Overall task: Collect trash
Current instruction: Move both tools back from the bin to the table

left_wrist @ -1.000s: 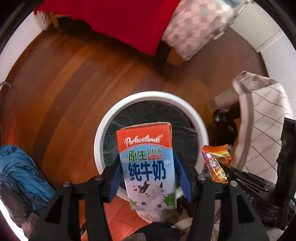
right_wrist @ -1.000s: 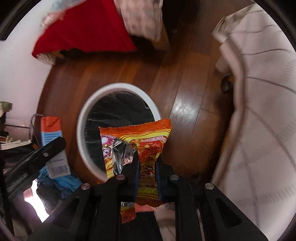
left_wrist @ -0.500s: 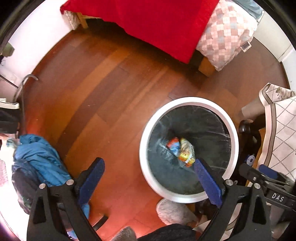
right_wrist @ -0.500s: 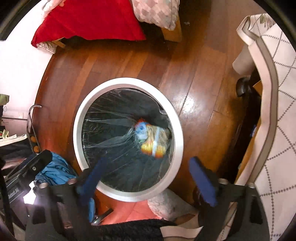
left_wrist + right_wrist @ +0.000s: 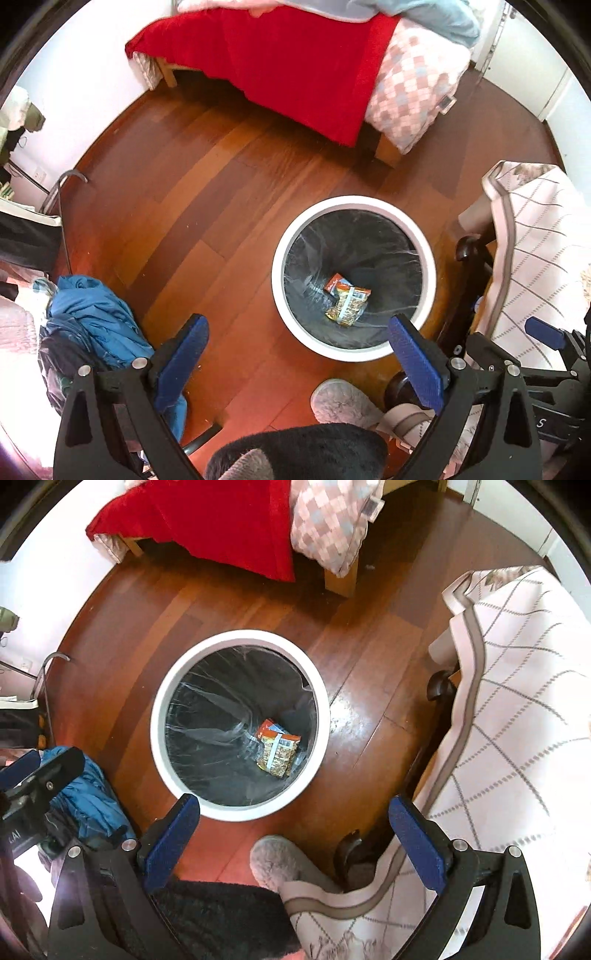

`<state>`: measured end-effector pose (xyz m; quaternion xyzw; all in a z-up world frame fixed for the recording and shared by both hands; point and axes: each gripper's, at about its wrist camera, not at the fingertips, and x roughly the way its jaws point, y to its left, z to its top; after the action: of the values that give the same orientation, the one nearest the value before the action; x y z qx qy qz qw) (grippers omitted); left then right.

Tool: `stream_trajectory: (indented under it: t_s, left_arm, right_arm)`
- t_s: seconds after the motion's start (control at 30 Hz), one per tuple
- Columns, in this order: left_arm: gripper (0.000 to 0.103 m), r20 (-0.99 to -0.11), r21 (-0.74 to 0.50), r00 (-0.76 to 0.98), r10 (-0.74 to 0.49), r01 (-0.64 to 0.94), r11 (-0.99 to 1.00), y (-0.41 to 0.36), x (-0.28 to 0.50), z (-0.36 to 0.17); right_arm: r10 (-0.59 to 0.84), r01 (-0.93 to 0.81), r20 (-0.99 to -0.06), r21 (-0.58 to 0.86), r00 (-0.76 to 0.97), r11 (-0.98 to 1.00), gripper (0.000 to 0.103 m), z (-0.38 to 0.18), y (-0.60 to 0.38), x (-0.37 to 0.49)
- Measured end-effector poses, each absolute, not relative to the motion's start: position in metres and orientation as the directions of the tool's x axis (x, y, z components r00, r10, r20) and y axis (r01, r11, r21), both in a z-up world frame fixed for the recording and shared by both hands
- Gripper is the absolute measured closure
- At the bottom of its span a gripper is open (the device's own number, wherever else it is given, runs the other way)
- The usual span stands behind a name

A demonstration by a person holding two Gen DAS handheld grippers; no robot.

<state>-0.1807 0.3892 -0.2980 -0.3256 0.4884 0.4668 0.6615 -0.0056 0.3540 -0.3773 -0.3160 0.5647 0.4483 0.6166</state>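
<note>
A round white trash bin [image 5: 280, 254] with a black liner stands on the wooden floor; it also shows in the right wrist view [image 5: 159, 716]. An orange snack wrapper [image 5: 347, 302] lies at its bottom, on top of the milk carton [image 5: 334, 282], of which an orange corner shows. In the right wrist view the wrapper [image 5: 279, 751] lies the same way. My left gripper [image 5: 299, 343] is open and empty, high above the bin's near rim. My right gripper [image 5: 295, 823] is open and empty, above the floor just in front of the bin.
A bed with a red blanket [image 5: 295, 62] and checked pillow [image 5: 410, 96] stands behind the bin. A chair draped with a white grid-pattern cloth [image 5: 517, 720] is to the right. Blue clothing [image 5: 92, 321] lies at left. A grey slipper [image 5: 280, 860] is near the bin.
Both grippers opened and let go: the milk carton and the snack wrapper fell into the bin. Both grippers have since risen higher above the bin.
</note>
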Motion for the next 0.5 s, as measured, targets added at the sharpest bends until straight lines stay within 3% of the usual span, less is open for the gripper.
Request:
stream_trajectory:
  t_s: [0.27, 0.5]
  left_arm:
    - [0.004, -0.91, 0.006, 0.151, 0.385, -0.926, 0.376, 0.346, -0.189, -0.231]
    - [0.004, -0.862, 0.041, 0.171, 0.477, -0.914, 0.403, 0.297, -0.185, -0.174]
  right_arm:
    - [0.311, -0.9, -0.95, 0.149, -0.016, 0.41, 0.0, -0.312, 0.317, -0.009]
    - [0.46, -0.869, -0.886, 0.27, -0.055, 0.415, 0.0, -0.24, 0.261, -0.002]
